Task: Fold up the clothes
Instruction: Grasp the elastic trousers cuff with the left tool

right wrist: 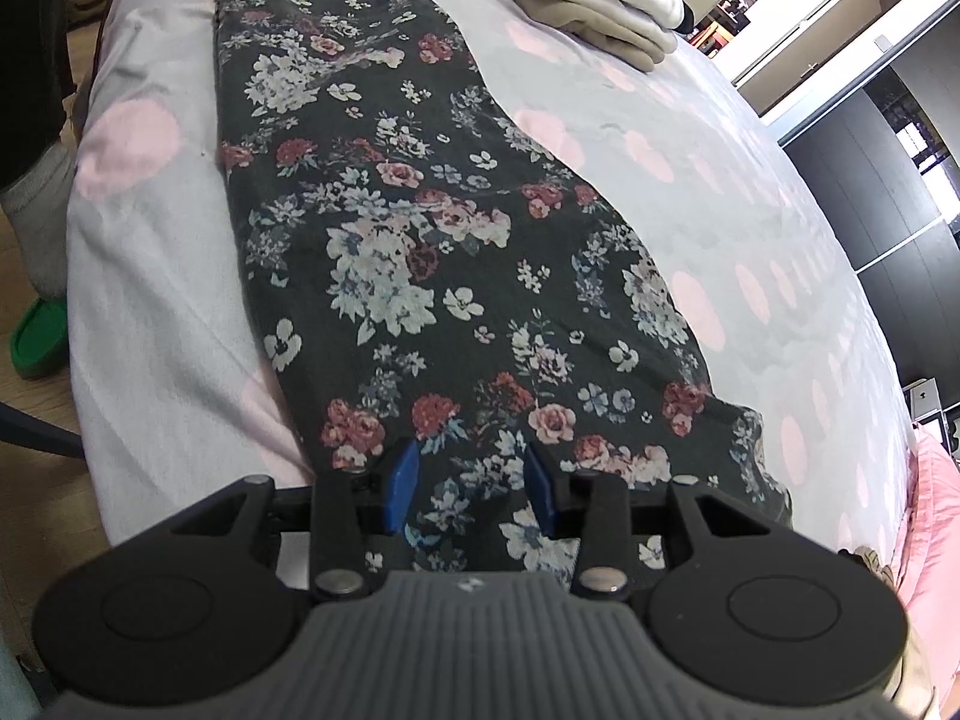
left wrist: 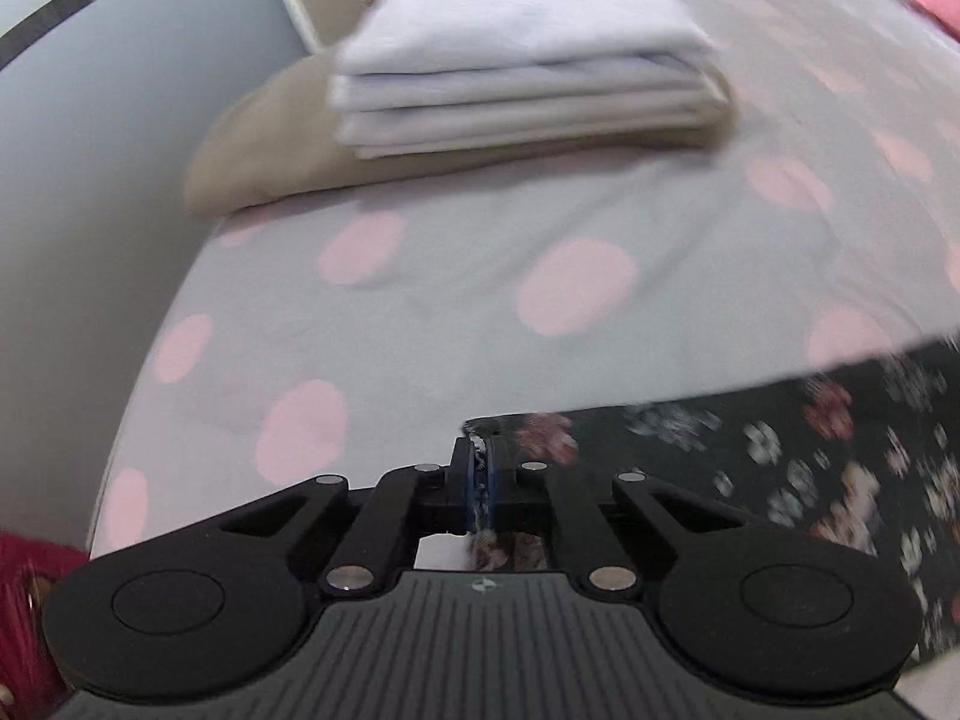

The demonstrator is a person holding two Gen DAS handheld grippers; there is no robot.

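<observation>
On a bed (left wrist: 420,312) covered by a pale sheet with pink dots, a dark floral garment (right wrist: 420,228) lay stretched flat along the mattress. My left gripper (left wrist: 480,474) was pinched tight on a corner of that fabric, its jaws together with cloth between them. My right gripper (right wrist: 471,480) hung over the garment's other end with jaws partly apart, floral cloth showing between the blue pads (right wrist: 403,483); I could not tell whether they touched it. A stack of folded laundry (left wrist: 516,72) sat farther up the bed.

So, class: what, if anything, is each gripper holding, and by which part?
Left gripper: shut on the floral garment, at its corner. Right gripper: open over it, holding nothing.
</observation>
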